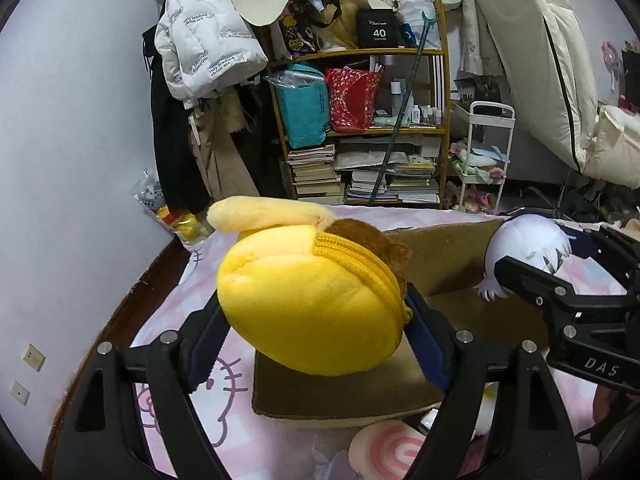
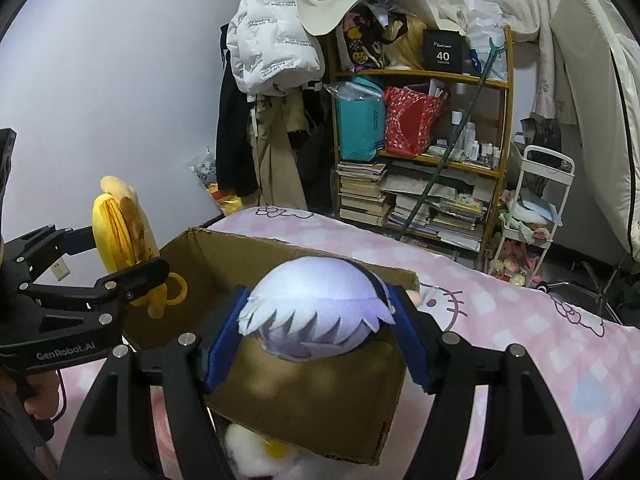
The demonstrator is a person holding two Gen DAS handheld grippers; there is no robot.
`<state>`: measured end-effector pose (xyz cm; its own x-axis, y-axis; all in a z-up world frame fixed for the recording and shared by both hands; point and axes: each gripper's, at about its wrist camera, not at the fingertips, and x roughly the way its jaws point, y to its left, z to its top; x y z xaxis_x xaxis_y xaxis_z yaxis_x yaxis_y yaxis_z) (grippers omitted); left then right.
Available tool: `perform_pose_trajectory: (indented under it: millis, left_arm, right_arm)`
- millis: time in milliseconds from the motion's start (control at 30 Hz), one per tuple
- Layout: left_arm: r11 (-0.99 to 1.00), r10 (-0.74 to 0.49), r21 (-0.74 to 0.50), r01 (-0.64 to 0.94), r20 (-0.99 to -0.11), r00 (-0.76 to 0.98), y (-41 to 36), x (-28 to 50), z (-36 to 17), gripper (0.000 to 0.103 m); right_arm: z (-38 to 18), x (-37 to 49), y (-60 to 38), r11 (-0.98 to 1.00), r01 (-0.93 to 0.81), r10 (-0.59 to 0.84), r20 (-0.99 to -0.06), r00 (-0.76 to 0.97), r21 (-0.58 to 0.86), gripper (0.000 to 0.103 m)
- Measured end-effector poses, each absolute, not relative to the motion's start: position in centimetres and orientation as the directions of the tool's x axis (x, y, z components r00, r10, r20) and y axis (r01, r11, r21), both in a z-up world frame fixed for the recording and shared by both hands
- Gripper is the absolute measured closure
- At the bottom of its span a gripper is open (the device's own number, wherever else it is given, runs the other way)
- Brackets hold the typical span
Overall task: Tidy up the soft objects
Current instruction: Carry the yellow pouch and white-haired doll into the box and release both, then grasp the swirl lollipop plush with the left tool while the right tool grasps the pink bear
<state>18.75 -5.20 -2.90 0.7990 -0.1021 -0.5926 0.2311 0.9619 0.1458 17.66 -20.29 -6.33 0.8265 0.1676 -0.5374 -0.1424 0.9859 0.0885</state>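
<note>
We hold a black two-finger gripper in each hand above an open brown cardboard box [image 2: 304, 392] that lies on a bed with a pink cartoon-cat sheet [image 2: 520, 320]. The left gripper [image 1: 316, 332] is clamped on a round yellow plush pouch [image 1: 308, 300] with a yellow zipper along its edge; its blue-padded fingers [image 1: 428, 352] press on both sides of the pouch, and a small brown plush part [image 1: 368, 240] and a pale yellow flap show behind the zipper. The pouch hangs over the near flap of the box, above it and not inside. The right gripper [image 2: 318, 340] is clamped on a soft white plush doll head [image 2: 316, 300] with pale lilac jagged hair; its blue pads [image 2: 224, 340] touch the head on the left and on the right. This head is over the open box, near its front wall. In the right wrist view the left gripper [image 2: 132, 280] with the yellow pouch is at the left side of the box. Under the front of the box we see a white fluffy toy [image 2: 248, 452], and beside it a pink-and-white swirl cushion [image 1: 384, 452]. Behind the bed stands a wooden shelf [image 1: 442, 128] full of books and bags.
</note>
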Motion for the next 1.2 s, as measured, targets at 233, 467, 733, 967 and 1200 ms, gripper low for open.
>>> perform_pose_trajectory:
  millis: [233, 467, 733, 967, 1200]
  left_arm:
    - [0.965, -0.122, 0.115, 0.237, -0.6, 0.79, -4.6, 18.2, -2.6, 0.015]
    - [0.967, -0.118, 0.115, 0.228, -0.59, 0.799, -4.1, 17.3, -1.7, 0.012]
    - [0.969, -0.115, 0.112, 0.222, -0.587, 0.801, -2.8, 15.3, -1.3, 0.011]
    - [0.964, -0.095, 0.144, 0.223, -0.597, 0.797, -2.2, 12.8, -1.0, 0.011]
    - [0.964, -0.082, 0.152, 0.217, -0.61, 0.788, -1.6, 10.1, -0.6, 0.011]
  right_arm:
    - [-6.1, 17.1, -20.4, 0.981, -0.153, 0.193, -0.542, 0.818, 0.118, 0.024]
    - [-5.5, 16.0, -20.3, 0.985, -0.137, 0.174, -0.521, 0.836, 0.109, 0.009]
    - [-4.5, 14.1, -20.7, 0.987, -0.102, 0.151, -0.513, 0.845, 0.122, 0.004]
    - [-3.9, 11.4, -21.2, 0.989, -0.088, 0.137, -0.52, 0.843, 0.118, 0.004]
    - [-3.5, 8.4, -21.1, 0.991, -0.086, 0.126, -0.522, 0.844, 0.101, 0.004]
